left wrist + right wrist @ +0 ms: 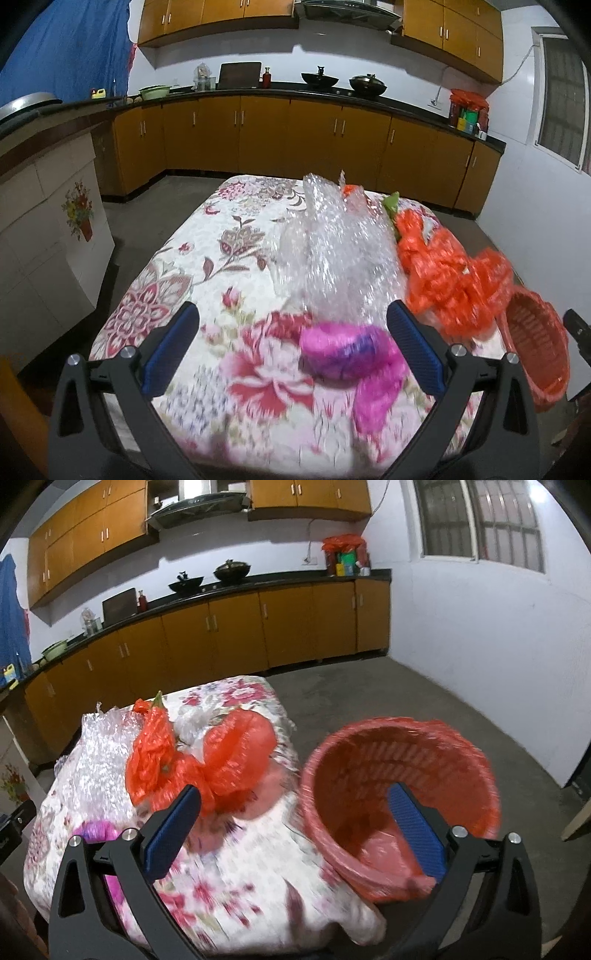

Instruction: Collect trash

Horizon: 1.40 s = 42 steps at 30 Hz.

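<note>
Orange plastic dominates the right side of the table: a crumpled orange bag (192,760) lies just ahead of the right gripper (293,829), off its left finger, and an orange basket (399,775) lined with a thin red bag sits ahead and to the right, tipped toward the camera at the table's edge. The right gripper's jaws stand wide with nothing between them; its right finger reads against the basket's mouth, though blur makes it hard to say whether it touches the rim. The tilt suits the job, since an open mouth facing the table lets trash be dropped or swept in.

The left gripper (291,349) is also spread wide and empty. A pink wrapper (347,350) lies on the cloth between its fingers, nearer the right one, so it looks like the piece being approached. Beyond the fingertips a heap of clear bubble wrap (332,251) stands tall, with the orange bag to its right and something green behind.

All of it rests on a floral tablecloth (221,236), soft and draped over the edges, so light pieces may slide when nudged. Around the table is a kitchen: bare concrete floor, amber cabinets (266,136) under a dark counter with two woks, and a barred window.
</note>
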{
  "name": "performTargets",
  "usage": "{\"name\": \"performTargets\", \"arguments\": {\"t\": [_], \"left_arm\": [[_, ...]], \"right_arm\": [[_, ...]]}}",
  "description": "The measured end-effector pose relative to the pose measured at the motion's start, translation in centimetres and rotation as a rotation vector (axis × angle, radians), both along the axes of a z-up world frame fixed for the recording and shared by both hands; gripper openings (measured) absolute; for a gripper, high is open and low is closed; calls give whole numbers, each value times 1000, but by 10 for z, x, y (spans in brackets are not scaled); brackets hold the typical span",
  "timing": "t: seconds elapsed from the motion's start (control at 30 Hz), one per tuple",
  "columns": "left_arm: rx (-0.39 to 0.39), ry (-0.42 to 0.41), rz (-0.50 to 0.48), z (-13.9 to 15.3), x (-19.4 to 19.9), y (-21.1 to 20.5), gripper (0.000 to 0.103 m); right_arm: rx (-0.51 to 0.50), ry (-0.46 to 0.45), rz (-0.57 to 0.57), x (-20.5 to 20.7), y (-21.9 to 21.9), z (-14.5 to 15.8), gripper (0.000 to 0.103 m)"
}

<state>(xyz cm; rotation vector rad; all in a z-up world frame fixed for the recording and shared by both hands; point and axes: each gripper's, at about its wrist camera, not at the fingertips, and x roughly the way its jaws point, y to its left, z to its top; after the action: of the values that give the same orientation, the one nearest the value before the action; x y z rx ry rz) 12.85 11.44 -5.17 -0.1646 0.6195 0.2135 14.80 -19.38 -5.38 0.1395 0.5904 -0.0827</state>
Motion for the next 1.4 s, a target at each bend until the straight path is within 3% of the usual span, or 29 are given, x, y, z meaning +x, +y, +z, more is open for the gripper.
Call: {"name": "performTargets", "arguments": {"t": [0.43, 0.57, 0.67, 0.73, 0.87, 1.03, 1.13, 1.2, 1.27, 1.4], "left_arm": [[52, 13, -22, -16, 58, -4, 99], [38, 27, -30, -22, 71, -3, 98], [7, 43, -38, -26, 79, 0, 95], [-6, 51, -44, -29, 82, 0, 92], [-19, 80, -63, -35, 92, -2, 80], [-33, 143, -67, -48, 110, -1, 76], [-73, 181, -83, -56, 120, 2, 62], [-103, 212, -102, -63, 126, 4, 36], [-143, 218, -120, -65, 126, 6, 21], [-134, 173, -134, -56, 115, 4, 10]], "right_arm": [[92, 107, 30, 105, 21, -31, 95], [101, 173, 68, 123, 25, -46, 68], [135, 201, 112, 127, 26, -54, 27], [132, 187, 135, 122, 27, -53, 12], [133, 146, 171, 110, 27, -46, 5], [123, 100, 190, 97, 24, -34, 4], [126, 93, 191, 93, 20, -29, 4], [128, 92, 190, 90, 18, -28, 4], [122, 85, 189, 88, 16, -25, 4], [116, 63, 194, 82, 14, -18, 4]]}}
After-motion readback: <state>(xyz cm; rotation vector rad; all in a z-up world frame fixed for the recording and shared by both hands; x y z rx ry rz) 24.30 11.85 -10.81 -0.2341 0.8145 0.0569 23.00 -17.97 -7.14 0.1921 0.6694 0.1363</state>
